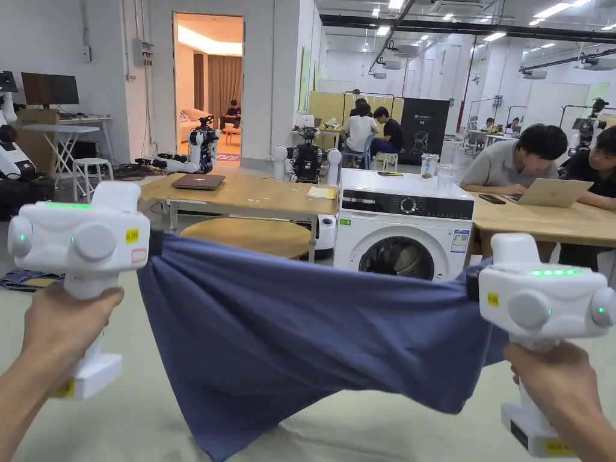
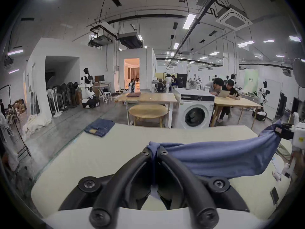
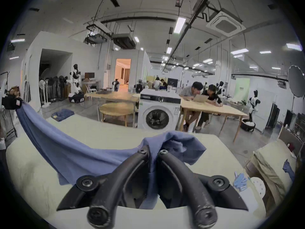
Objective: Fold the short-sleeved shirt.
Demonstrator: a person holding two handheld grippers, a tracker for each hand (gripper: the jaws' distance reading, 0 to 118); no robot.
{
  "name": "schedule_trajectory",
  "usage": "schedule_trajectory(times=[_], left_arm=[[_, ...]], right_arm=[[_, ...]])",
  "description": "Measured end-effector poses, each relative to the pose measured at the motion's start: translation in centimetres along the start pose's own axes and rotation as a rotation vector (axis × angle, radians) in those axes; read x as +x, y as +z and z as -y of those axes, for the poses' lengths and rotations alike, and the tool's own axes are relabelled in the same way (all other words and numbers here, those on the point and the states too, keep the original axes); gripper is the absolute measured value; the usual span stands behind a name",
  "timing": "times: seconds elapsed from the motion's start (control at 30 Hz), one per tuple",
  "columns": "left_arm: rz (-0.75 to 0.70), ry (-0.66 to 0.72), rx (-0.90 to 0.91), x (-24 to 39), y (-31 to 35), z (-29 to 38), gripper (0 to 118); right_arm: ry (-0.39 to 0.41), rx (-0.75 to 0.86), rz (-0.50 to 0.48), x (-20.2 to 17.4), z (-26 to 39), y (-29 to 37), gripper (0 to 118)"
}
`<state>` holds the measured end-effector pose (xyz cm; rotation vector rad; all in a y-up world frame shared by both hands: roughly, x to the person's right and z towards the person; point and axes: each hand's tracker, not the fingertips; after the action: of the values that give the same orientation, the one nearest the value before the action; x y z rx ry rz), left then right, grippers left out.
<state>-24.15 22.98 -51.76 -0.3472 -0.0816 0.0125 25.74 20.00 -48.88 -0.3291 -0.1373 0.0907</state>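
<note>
While we hold the shirt [image 1: 289,343] stretched above the surface [image 1: 373,430], each hand-held gripper, left [image 2: 154,150] and right [image 3: 153,150], pinching a bunched corner, a slipping pinch could drop it crooked.

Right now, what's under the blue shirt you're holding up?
Under the blue shirt, stretched between the left gripper and right gripper, lies a pale padded table. The patch right beneath the hanging cloth is covered.

Work surface: pale cream padded table [image 2: 115,150].
Folded jeans [image 2: 99,129] are lying on its far left corner; the shirt's [image 1: 289,355] lower edge is hanging above its middle, contact unclear.
</note>
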Motion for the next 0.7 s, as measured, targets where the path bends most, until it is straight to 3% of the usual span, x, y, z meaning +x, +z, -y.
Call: schedule_trajectory(times=[0.33, 0.7], left_arm=[[0.082, 0.069, -0.146, -1.2, 5.7, 15.1, 0], [0.125, 0.106, -0.274, -1.3, 15.0, 26.3, 0]], right_arm=[[0.026, -0.189, -0.023, -0.3, 13.8, 3.9, 5], [-0.014, -0.305, -0.031, -0.3, 22.9, 11.6, 5]])
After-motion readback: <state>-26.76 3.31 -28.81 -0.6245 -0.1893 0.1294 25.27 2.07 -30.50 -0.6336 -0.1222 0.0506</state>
